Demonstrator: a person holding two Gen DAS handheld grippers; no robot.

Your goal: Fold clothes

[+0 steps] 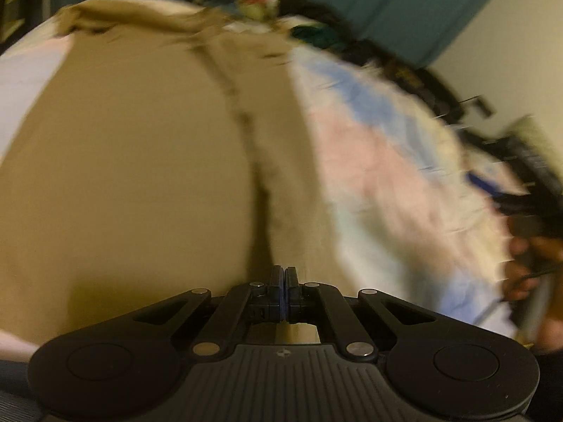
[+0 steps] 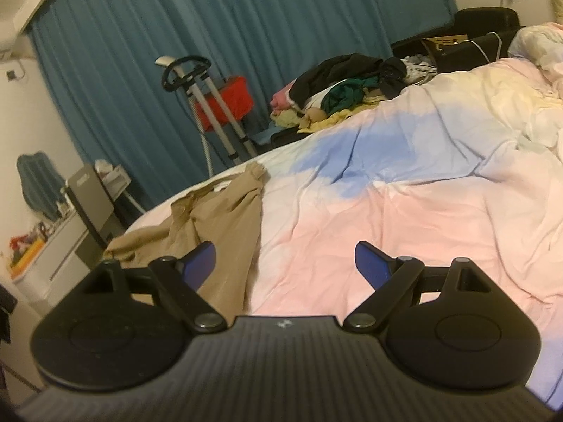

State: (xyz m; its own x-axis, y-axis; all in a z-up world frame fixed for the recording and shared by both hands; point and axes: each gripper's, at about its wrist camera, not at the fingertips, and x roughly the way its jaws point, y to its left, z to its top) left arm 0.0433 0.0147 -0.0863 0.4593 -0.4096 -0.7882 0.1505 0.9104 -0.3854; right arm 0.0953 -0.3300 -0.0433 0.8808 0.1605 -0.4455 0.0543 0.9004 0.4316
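On the bed (image 2: 422,211), tan trousers (image 1: 140,176) lie spread, long axis running away from the left tool (image 1: 284,277) | left tool: fingers pressed together at the cloth's near edge, apparently pinching it | right tool (image 2: 285,263): spread wide, empty, trousers to its left, well apart | left nearer.

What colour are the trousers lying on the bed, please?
Tan trousers; right wrist view shows them best.

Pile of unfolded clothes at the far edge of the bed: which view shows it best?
Right wrist view: the mixed pile of dark, green and yellow clothes is sharp and unobstructed. Left wrist view shows it only as a motion-blurred strip.
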